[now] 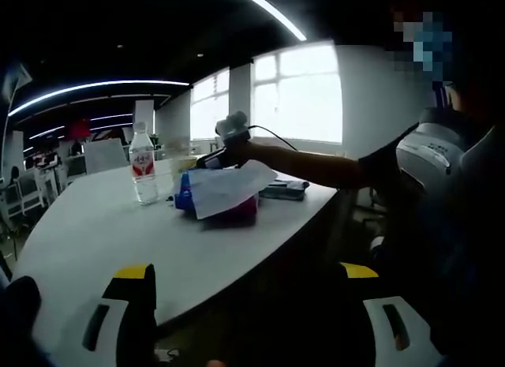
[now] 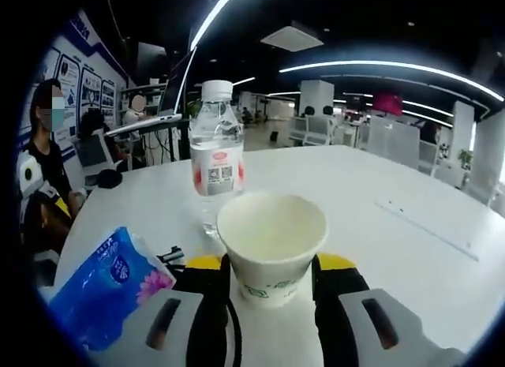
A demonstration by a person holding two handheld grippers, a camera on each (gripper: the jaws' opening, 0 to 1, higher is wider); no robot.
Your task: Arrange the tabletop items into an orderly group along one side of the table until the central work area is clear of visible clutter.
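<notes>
Paper cup (image 2: 271, 242): stands upright on the white table (image 2: 410, 225), right between the right gripper (image 2: 272, 284) jaws, open mouth up, pale and empty-looking inside.
Right gripper: the black jaws with yellow tips sit against the cup's two sides, pinching it low on its wall.
Water bottle (image 2: 216, 155): upright just behind the cup, white cap, red and white label, clear body; in the left gripper view the same bottle (image 1: 143, 163) stands at the left end of the group of items.
Tissue pack (image 2: 106, 292): blue, with a flower print, lying flat just left of the right gripper's left jaw; whether it touches the jaw is hard to tell.
Left gripper (image 1: 246, 274): jaws spread wide with nothing between them, held near the table (image 1: 102, 233) edge and well apart from the items.
Group seen from the left gripper view: the bottle, a blue pack with a white sheet (image 1: 227, 189) over it, and a dark flat object (image 1: 284, 190) beyond, close together on the far part of the table.
Person's arm (image 1: 316, 166): reaches across from the right toward the group.
</notes>
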